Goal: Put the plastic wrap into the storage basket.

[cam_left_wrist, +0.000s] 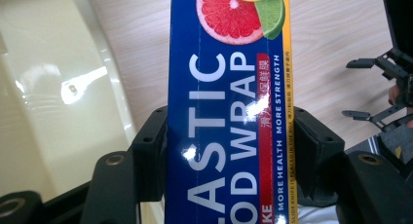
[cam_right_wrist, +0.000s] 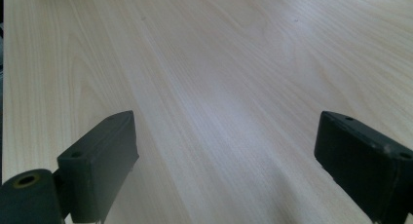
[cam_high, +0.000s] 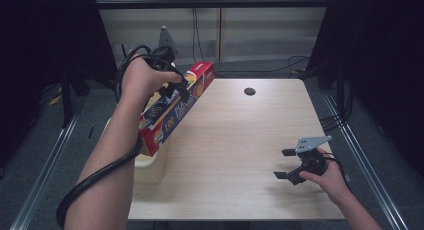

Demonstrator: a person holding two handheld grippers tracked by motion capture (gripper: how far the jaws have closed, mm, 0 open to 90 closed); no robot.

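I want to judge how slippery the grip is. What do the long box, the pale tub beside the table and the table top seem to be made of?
Plastic wrap box: probably glossy printed cardboard; sharp folded edges, glare spots.
Tub: likely smooth cream plastic; soft rounded rim, bright reflections.
Table: light wood or wood-look laminate; grain lines, matte sheen.

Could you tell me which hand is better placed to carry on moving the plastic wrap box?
Left. The left tool is already shut on the plastic wrap box, held tilted above the table's left edge. The right tool rests open on the far side, apart from the box.
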